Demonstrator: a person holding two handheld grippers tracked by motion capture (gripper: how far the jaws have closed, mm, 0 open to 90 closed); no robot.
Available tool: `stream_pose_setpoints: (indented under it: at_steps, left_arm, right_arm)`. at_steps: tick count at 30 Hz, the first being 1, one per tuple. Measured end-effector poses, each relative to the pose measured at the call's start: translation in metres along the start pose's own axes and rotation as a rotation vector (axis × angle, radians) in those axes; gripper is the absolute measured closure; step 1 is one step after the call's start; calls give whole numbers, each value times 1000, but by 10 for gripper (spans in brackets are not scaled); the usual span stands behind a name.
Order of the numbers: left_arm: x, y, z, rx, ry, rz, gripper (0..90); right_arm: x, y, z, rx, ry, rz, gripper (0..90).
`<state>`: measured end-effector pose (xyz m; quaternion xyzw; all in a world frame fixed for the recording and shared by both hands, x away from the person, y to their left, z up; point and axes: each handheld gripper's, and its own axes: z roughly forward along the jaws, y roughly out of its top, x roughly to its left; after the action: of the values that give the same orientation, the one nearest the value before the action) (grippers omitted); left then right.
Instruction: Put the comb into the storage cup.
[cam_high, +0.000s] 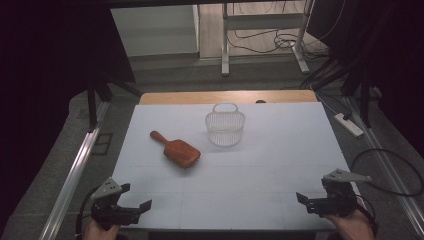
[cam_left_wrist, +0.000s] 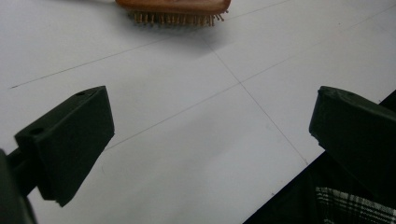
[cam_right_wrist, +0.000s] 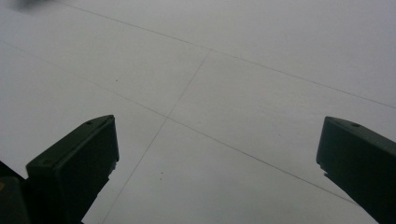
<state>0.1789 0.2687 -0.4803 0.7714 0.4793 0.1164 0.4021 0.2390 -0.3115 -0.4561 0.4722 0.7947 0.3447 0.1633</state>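
Two grippers, both idle at the near edge of the white surface (cam_high: 225, 200): your left gripper (cam_high: 134, 196) and right gripper (cam_high: 311, 199) each have the jaws spread wide, released, nothing between them and nothing touching the pads. In the left gripper view the bare surface fills the gap between the jaws, and the wooden hairbrush (cam_left_wrist: 173, 8) lies well ahead of them, bristle side down, its bristle row facing the camera. In the high view the hairbrush (cam_high: 177, 150) sits ahead of the left jaws and a little toward the middle, handle pointing away; the white wire basket (cam_high: 225, 128) stands upright farther out, beyond the brush and apart from it. The right gripper view looks onto plain surface between its jaws. Risks, as judged from here: the brush head is broad and smooth-backed, so if you close across its width the jaws may slip off the curved wood and skate it across the surface; taking the narrow handle looks safer, but it points away from you, so you reach over the head and may nudge it first. The bristles give a springy footing, so a downward press could tip the brush. The basket looks light and may slide or topple if the brush or a jaw strikes its rim or raised handle.
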Motion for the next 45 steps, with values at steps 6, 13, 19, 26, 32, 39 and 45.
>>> stream_pose_setpoints:
  at_steps: [6,13,19,26,32,39,45]
  left_arm:
    - [0,1,1,13,-3,-1,1]
    - [1,4,3,18,-8,7,0]
    - [1,8,5,9,-6,15,0]
    - [2,12,10,24,-11,31,0]
    - [2,17,17,48,-39,50,0]
    - [5,23,25,67,-73,59,0]
    - [9,29,29,65,-81,57,0]
  right_arm:
    - [1,0,1,4,2,-14,0]
    - [2,1,2,14,5,-28,0]
    - [3,1,2,13,5,-33,0]
    - [3,1,2,8,9,-32,0]
    - [3,1,2,12,9,-34,0]
    - [3,1,3,13,10,-33,0]
    - [3,2,3,15,11,-35,0]
